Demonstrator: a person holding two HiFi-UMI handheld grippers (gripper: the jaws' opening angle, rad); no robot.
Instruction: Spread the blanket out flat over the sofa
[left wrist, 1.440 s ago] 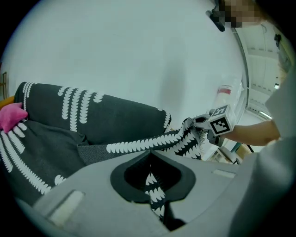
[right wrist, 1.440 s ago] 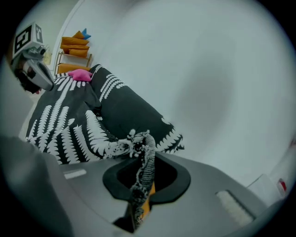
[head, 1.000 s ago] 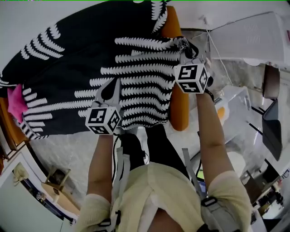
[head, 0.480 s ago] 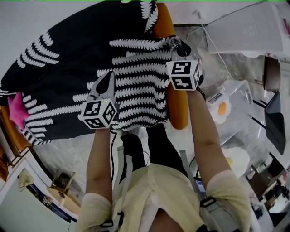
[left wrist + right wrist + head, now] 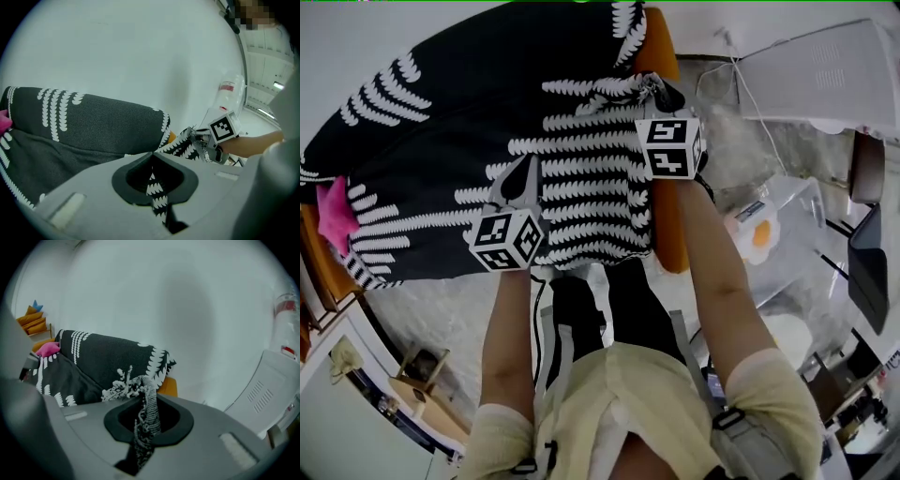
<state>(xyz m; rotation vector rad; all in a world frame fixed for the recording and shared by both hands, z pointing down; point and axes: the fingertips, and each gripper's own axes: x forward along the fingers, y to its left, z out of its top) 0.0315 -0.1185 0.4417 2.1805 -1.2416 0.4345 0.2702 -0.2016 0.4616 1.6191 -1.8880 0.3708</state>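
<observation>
A pink star-shaped cushion [image 5: 336,211] sits at the left edge of the head view. At the upper right, a white slatted unit [image 5: 825,80] stands on the grey marbled floor [image 5: 441,309]. A fried-egg-shaped thing [image 5: 757,232] lies at the right, and a small wooden stand [image 5: 417,364] at the lower left. Stacked orange cushions [image 5: 33,320] show at the far left of the right gripper view.

Pale yellow shirt [image 5: 628,398], black trousers [image 5: 626,292]

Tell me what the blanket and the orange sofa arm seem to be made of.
The blanket: soft matte woven cloth, probably; it drapes in folds and has a fringed edge. The orange sofa arm: smooth covering, perhaps leatherette or tight fabric; too little shows to tell.
</observation>
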